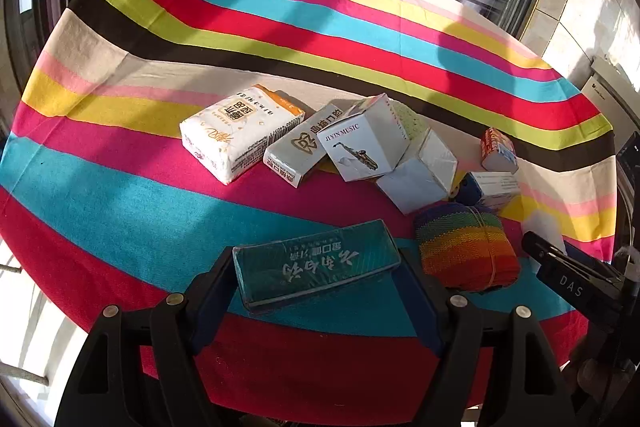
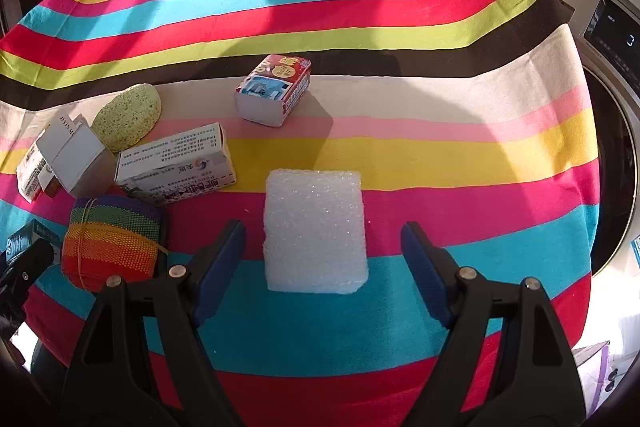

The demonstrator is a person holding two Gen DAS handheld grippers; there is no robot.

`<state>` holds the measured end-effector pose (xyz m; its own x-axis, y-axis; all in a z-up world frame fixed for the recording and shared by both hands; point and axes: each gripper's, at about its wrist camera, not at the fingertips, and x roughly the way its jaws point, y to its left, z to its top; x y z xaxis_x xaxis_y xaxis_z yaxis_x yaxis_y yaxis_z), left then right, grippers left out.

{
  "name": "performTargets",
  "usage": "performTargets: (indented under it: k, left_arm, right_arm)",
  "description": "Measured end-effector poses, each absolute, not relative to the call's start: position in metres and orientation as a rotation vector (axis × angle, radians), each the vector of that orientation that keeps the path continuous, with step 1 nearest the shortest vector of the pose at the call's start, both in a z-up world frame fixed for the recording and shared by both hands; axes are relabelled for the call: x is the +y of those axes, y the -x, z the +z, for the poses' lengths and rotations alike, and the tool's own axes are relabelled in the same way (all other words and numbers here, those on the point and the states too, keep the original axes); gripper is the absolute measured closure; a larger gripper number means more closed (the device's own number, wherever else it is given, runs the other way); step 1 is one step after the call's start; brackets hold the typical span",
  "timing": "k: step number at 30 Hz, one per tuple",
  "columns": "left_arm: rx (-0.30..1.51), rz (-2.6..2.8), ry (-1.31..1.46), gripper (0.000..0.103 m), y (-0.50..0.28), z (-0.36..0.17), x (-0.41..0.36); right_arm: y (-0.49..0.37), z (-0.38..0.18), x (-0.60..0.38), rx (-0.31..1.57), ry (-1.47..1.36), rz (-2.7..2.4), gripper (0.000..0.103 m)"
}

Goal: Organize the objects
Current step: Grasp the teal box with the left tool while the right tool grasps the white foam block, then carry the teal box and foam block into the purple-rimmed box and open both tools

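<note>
My left gripper [image 1: 316,279] is shut on a dark green box [image 1: 316,269], gripped at its two ends above the striped cloth [image 1: 120,179]. My right gripper [image 2: 324,247] is open, its fingers either side of a white foam block [image 2: 316,231] that lies on the cloth and touches neither finger. A rainbow woven pouch [image 1: 466,247] lies right of the green box; it also shows in the right wrist view [image 2: 112,243]. Behind are a white tissue pack [image 1: 240,131], a grey box [image 1: 304,147] and a saxophone box [image 1: 364,139].
A green sponge [image 2: 128,115], a white printed carton [image 2: 176,163] and a red and white box [image 2: 276,87] lie on the striped cloth [image 2: 440,147]. A washing machine [image 2: 612,67] stands at the right. The right gripper shows in the left wrist view [image 1: 568,275].
</note>
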<state>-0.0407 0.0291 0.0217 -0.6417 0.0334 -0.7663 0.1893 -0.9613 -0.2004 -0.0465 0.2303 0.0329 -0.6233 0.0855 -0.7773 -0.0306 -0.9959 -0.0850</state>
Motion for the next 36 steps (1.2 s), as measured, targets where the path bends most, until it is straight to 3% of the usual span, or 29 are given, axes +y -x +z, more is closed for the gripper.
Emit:
performTargets:
  k: [2, 3, 22, 36]
  left_arm:
    - [0.407, -2.748, -1.282, 0.026, 0.039, 0.023, 0.031]
    - [0.407, -2.753, -1.277, 0.026, 0.038, 0.024, 0.032]
    - [0.369, -2.938, -1.154, 0.026, 0.016, 0.061, 0.063]
    - [0.251, -3.200, -1.317, 0.026, -0.009, 0.080, 0.143]
  right_arm:
    - [0.047, 0.030, 0.230, -0.112, 1.345, 2.762, 0.050]
    - [0.046, 0.030, 0.231, -0.090, 1.342, 2.781, 0.053]
    - [-0.030, 0.059, 0.254, 0.013, 1.286, 2.787, 0.053]
    - [-0.099, 0.074, 0.303, 0.106, 1.261, 2.680, 0.053]
